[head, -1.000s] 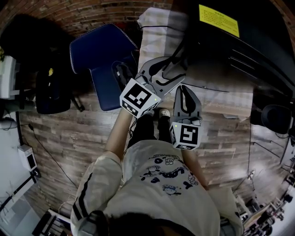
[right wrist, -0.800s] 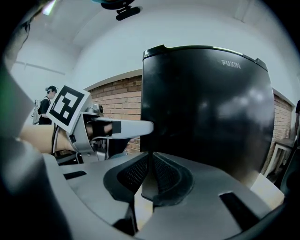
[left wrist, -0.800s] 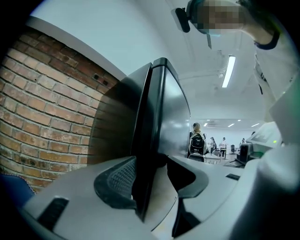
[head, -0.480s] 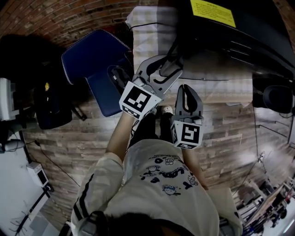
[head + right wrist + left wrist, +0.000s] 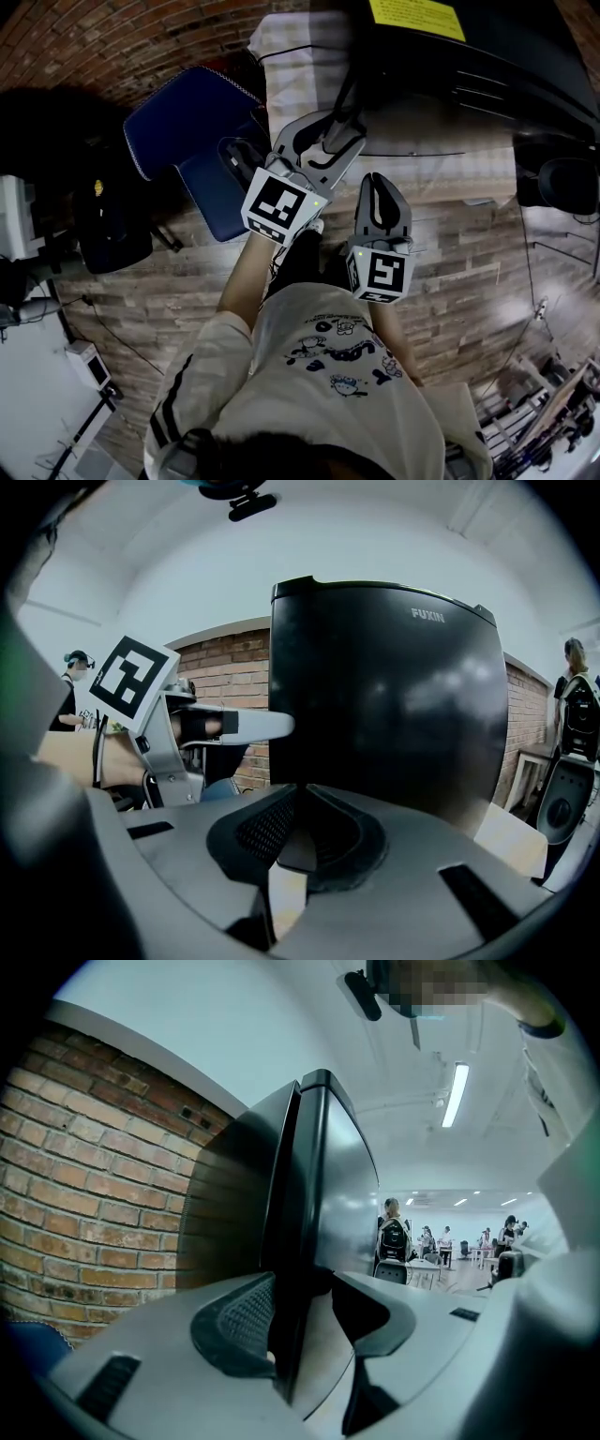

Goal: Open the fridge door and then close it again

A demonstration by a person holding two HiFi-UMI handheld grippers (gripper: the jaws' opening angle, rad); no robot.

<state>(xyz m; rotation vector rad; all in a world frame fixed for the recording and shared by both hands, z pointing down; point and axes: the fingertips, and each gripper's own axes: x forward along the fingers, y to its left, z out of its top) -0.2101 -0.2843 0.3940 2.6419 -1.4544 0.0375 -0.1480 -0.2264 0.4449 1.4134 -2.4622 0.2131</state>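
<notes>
The black fridge (image 5: pixel 450 84) stands in front of me, door shut; it fills the right gripper view (image 5: pixel 384 696). My left gripper (image 5: pixel 339 127) reaches level to the door's left edge (image 5: pixel 314 1176). Its jaws have just been closing, and that edge stands between them (image 5: pixel 300 1307) with the pads against it. From the right gripper view, one of the left gripper's fingers (image 5: pixel 258 726) lies at the fridge's left side. My right gripper (image 5: pixel 377 187) hangs shut and empty just short of the door front, its pads meeting (image 5: pixel 298 803).
A blue chair (image 5: pixel 197 122) stands left of the fridge, with a checked cloth (image 5: pixel 300 56) behind it. A black bag (image 5: pixel 112 225) lies on the wooden floor. A brick wall (image 5: pixel 84 1194) runs behind the fridge. People (image 5: pixel 394 1237) are far off.
The left gripper's jaws have drawn closer together around the fridge door's edge. The right gripper has barely moved.
</notes>
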